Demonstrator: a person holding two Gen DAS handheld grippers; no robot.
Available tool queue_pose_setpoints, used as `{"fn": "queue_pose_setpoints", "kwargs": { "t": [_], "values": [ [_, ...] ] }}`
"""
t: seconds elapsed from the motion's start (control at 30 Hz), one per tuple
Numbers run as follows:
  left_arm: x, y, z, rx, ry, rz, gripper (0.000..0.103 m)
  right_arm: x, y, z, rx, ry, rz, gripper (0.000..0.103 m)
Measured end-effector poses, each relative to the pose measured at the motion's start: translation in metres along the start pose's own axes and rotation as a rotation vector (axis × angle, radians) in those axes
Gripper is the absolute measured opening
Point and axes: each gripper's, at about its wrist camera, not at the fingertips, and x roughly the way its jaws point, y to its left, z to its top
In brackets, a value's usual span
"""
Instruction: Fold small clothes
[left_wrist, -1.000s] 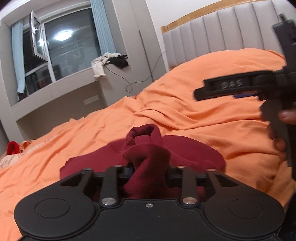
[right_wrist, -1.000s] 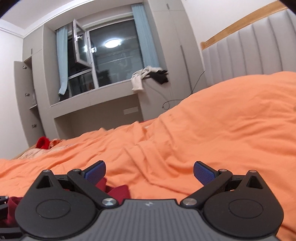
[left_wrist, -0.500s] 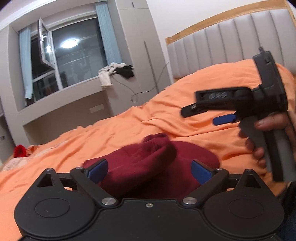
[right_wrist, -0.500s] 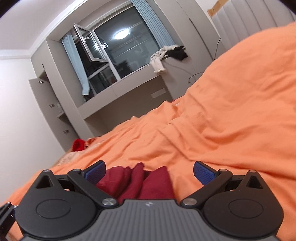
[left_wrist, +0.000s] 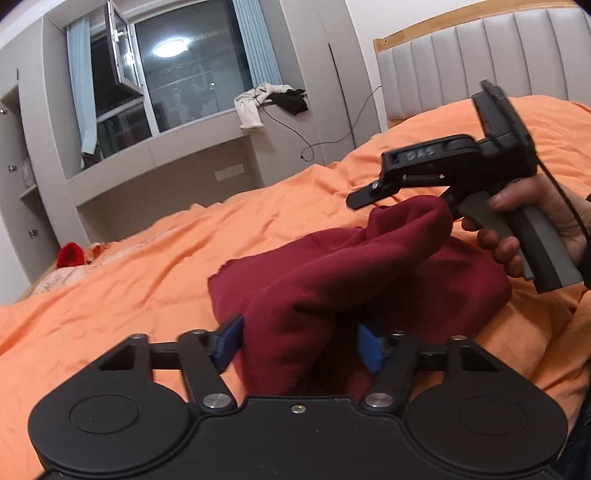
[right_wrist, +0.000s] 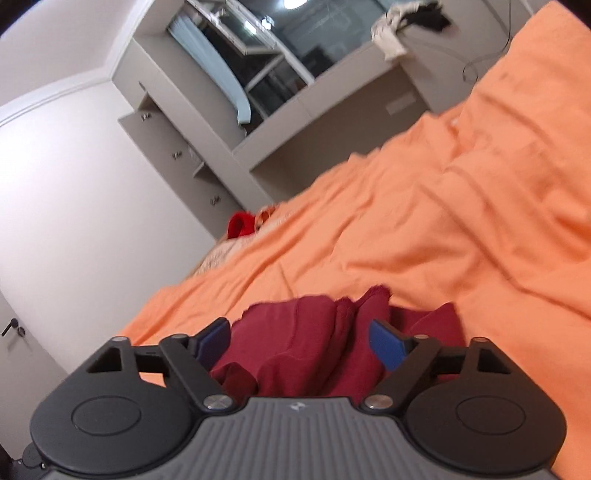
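Observation:
A dark red garment (left_wrist: 369, 273) lies bunched on the orange bedcover (left_wrist: 147, 266). My left gripper (left_wrist: 299, 345) is partly open, with a fold of the garment rising between its blue pads without being pinched. In the left wrist view my right gripper (left_wrist: 413, 192) hovers at the right over the raised far end of the garment, held by a hand. In the right wrist view my right gripper (right_wrist: 299, 343) is open, with the red garment (right_wrist: 317, 343) between and below its fingers.
A grey padded headboard (left_wrist: 480, 55) stands at the back right. A window ledge with white and black clothes (left_wrist: 269, 99) and a cable is beyond the bed. A small bright red item (left_wrist: 70, 254) lies at the bed's far left edge.
My left gripper opened and let go of the garment, then began closing in around a fold. My right gripper tilted down and moved over the garment's far end, narrowing somewhat.

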Motion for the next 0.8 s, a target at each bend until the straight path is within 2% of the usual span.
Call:
{"fn": "queue_pose_setpoints", "kwargs": {
  "t": [0.03,0.13,0.27,0.3,0.33,0.37,0.4,0.43,0.6,0.8],
  "values": [
    [-0.001,0.001,0.0,0.002,-0.002,0.011,0.054,0.005,0.002,0.0,-0.017,0.011,-0.011,0.082],
    [-0.001,0.001,0.0,-0.005,0.001,0.006,0.05,0.015,0.005,-0.004,-0.056,0.045,-0.056,0.079],
    [-0.002,-0.004,-0.003,0.034,-0.002,0.015,0.047,0.027,0.001,-0.005,-0.045,0.074,-0.028,0.073],
    [-0.002,-0.005,-0.003,0.04,-0.002,0.017,0.046,0.029,-0.001,-0.004,-0.041,0.081,-0.032,0.068],
    [-0.002,-0.007,-0.004,0.044,-0.002,0.018,0.045,0.032,-0.002,-0.004,-0.035,0.087,-0.039,0.051],
    [-0.001,-0.008,-0.003,0.045,-0.002,0.018,0.045,0.033,-0.003,-0.004,-0.027,0.091,-0.045,0.039],
    [-0.001,-0.009,-0.003,0.042,-0.002,0.018,0.044,0.034,-0.004,-0.005,-0.02,0.09,-0.054,0.02],
    [-0.002,-0.008,-0.003,0.04,-0.002,0.017,0.044,0.031,-0.004,-0.005,-0.016,0.083,-0.055,0.016],
    [-0.004,-0.009,0.001,0.038,-0.005,-0.005,0.041,0.0,0.011,0.002,-0.064,-0.025,-0.041,0.012],
    [-0.004,-0.03,0.01,0.078,-0.028,-0.09,0.039,-0.052,0.006,0.01,-0.042,-0.121,-0.085,0.012]
  ]
}}
